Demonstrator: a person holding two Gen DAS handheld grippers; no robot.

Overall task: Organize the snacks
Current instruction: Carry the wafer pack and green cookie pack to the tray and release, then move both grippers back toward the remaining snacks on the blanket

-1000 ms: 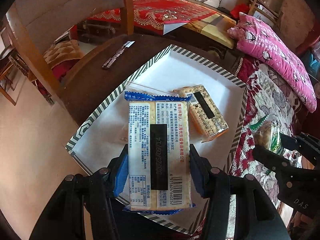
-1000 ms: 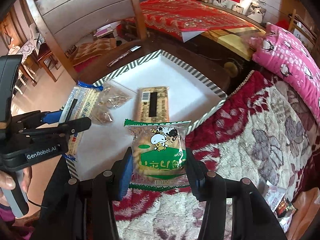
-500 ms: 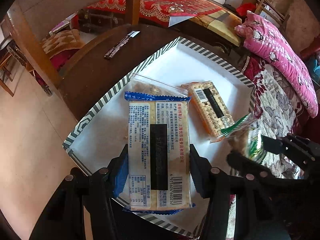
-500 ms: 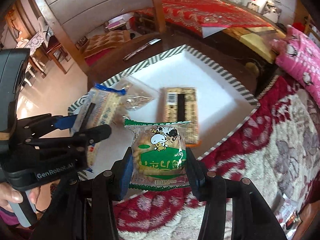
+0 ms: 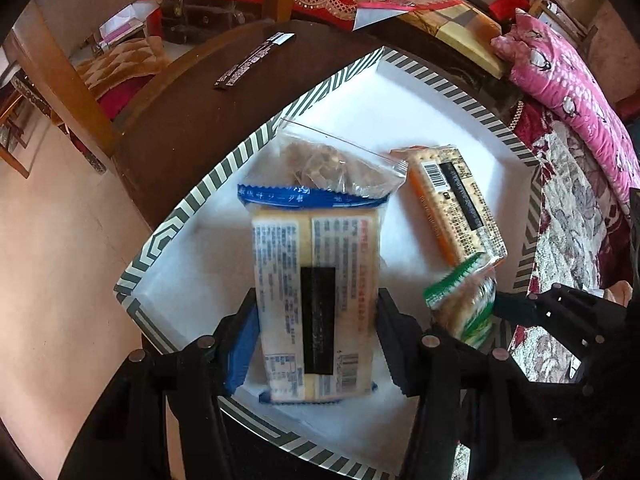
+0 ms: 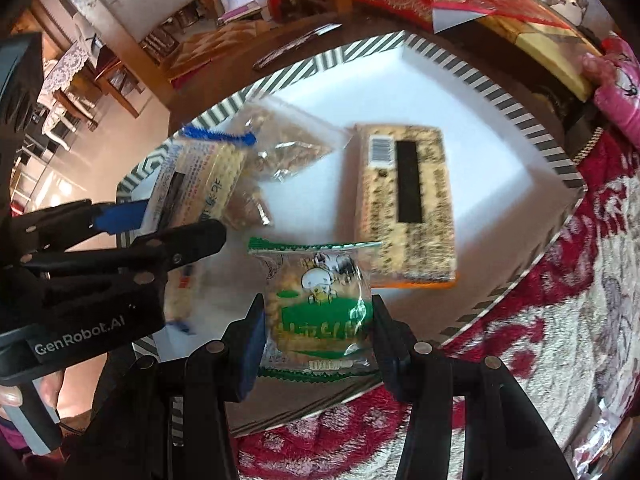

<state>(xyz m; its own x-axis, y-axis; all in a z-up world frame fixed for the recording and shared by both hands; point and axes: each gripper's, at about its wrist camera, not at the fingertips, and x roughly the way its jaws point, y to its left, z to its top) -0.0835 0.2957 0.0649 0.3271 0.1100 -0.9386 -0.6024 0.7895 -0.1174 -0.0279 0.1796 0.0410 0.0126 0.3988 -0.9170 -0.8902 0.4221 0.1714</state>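
- Over the dark round desk (image 5: pixel 192 128), reaching from my twelve o'clock down to six, sits the white tray (image 5: pixel 432 76) with its striped rim; it is the biggest thing and the goal for every snack.
- At three o'clock of the tray lies the patterned bed cover (image 6: pixel 560 320), touching the tray's edge; a packet let go too far that way would land on cloth, not tray.
- At my centre, my left jaws (image 5: pixel 316 336) are partly closed on the long sides of the blue-ended cracker pack (image 5: pixel 316 288), which hangs over the tray floor.
- At two o'clock of it lies the brown-speckled cracker pack (image 5: pixel 456 204) flat in the tray.
- At twelve o'clock of my pack lies the clear bag of nuts (image 5: pixel 328 164), partly under the blue end; setting down on it could crush it or leave my pack tilted.
- My right jaws (image 6: pixel 318 320), likewise half closed, pinch the green round biscuit packet (image 6: pixel 320 304) over the tray's near rim, just short of the speckled pack.
- Both my grippers are near each other; I judge a knock between them the likeliest slip.
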